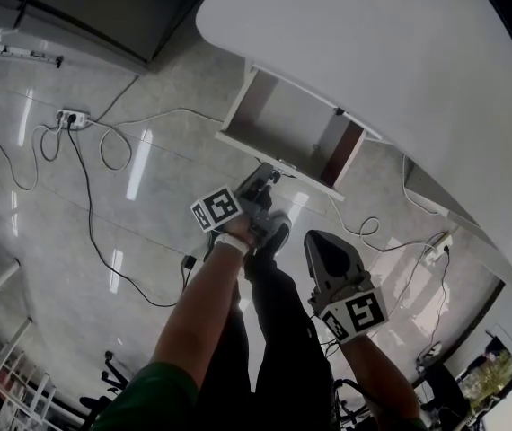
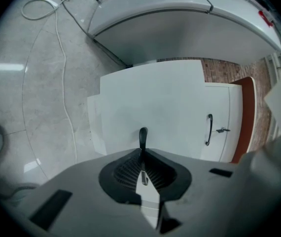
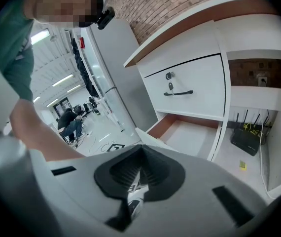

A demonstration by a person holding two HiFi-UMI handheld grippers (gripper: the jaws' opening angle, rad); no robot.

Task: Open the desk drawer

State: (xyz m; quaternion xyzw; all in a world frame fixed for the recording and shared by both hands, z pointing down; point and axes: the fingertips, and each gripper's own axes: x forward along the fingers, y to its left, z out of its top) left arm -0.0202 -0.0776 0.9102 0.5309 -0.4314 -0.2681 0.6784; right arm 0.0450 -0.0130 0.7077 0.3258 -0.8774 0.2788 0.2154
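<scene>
Under the white desk top (image 1: pixel 391 52) a drawer (image 1: pixel 287 128) stands pulled out, its inside bare. My left gripper (image 1: pixel 265 182) is at the drawer's front panel. In the left gripper view that gripper (image 2: pixel 143 154) is shut on the black drawer handle (image 2: pixel 143 135), which rises from between the pads against the white front (image 2: pixel 155 102). My right gripper (image 1: pixel 323 245) hangs back near the person's legs, apart from the desk. In its own view the right gripper (image 3: pixel 141 164) is shut with nothing in it, and the open drawer (image 3: pixel 190 135) lies beyond.
Above the open drawer is a shut drawer (image 3: pixel 190 90) with a black handle and a key in its lock. A router (image 3: pixel 249 138) sits under the desk. Cables (image 1: pixel 103 142) and a power strip (image 1: pixel 72 117) lie on the glossy floor. A shoe (image 1: pixel 274 236) stands below the drawer.
</scene>
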